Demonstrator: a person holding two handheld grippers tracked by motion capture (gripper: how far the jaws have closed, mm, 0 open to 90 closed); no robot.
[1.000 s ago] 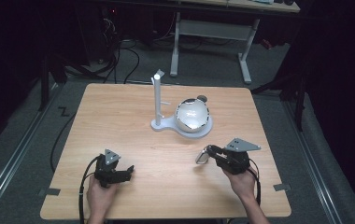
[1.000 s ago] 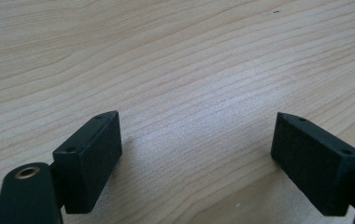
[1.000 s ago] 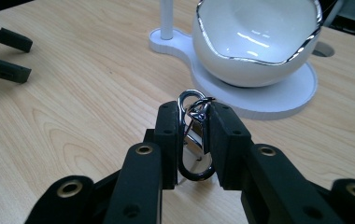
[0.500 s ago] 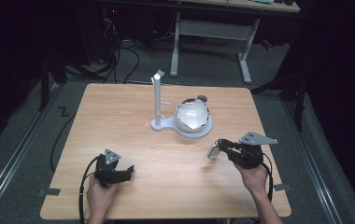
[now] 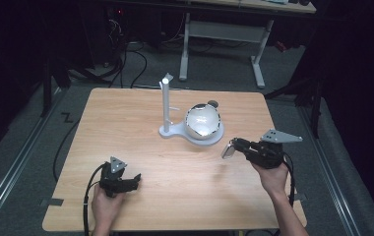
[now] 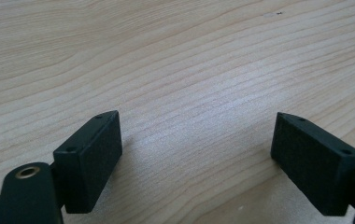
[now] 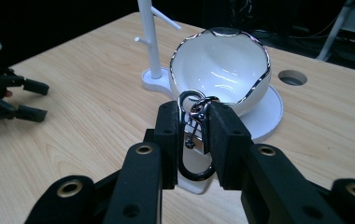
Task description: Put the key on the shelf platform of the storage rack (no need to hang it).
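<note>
Wooden table (image 5: 126, 128), dark room; right gripper (image 7: 193, 135) clamped on metal carabiner (image 7: 193, 140), frame centre; left gripper (image 6: 196, 154) spread apart, lower frame.

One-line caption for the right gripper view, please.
Right gripper clamps a shiny metal carabiner clip before a white egg-shaped bowl on a white stand with a peg post.

On the light wooden tabletop (image 5: 126, 128), a white post stand (image 5: 167, 105) adjoins a glossy white bowl (image 5: 202, 121); the right claw (image 5: 230, 149) grips a small silvery object (image 5: 227, 150).
</note>
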